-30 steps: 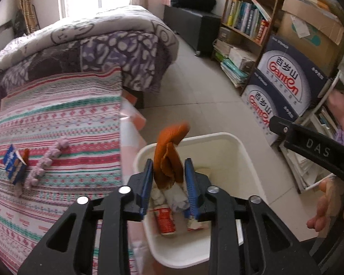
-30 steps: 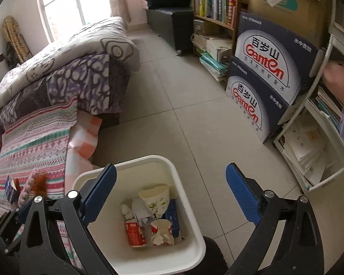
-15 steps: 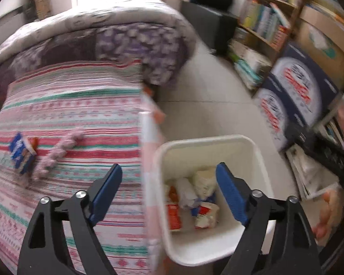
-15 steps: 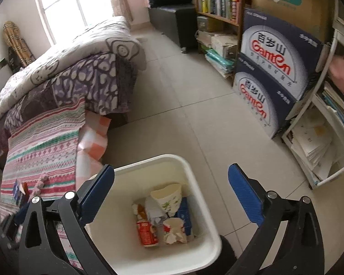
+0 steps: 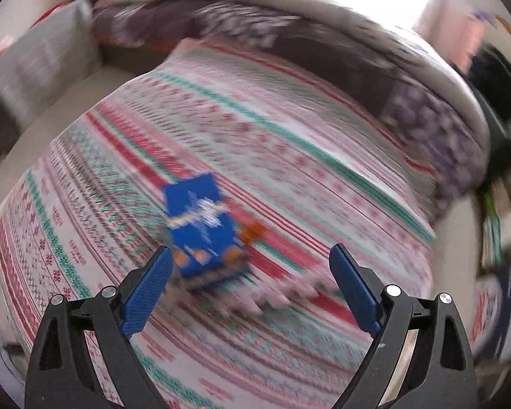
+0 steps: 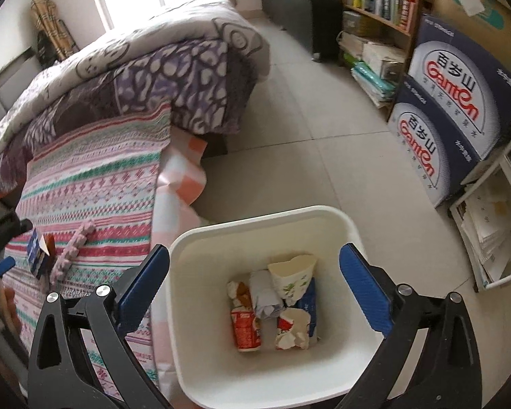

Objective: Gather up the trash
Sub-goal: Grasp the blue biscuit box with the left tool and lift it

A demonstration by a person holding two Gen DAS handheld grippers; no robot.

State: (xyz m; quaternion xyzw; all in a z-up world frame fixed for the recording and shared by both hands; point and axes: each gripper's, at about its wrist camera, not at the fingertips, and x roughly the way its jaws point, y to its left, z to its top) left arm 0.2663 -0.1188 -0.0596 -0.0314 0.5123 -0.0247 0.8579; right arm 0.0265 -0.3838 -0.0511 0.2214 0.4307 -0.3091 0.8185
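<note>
Reaching for next trash piece with left tool (image 5: 248, 267) spread wide and empty; blue carton (image 5: 204, 228) on bed (image 5: 323, 143) just ahead, nearer left finger; next: centre, then pinch; right tool (image 6: 253, 274) likewise agape, empty, over white bin (image 6: 201, 238).

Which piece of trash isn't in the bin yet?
The blue box. It lies on the striped bed, while the cup, red can and other scraps sit inside the white bin.
</note>
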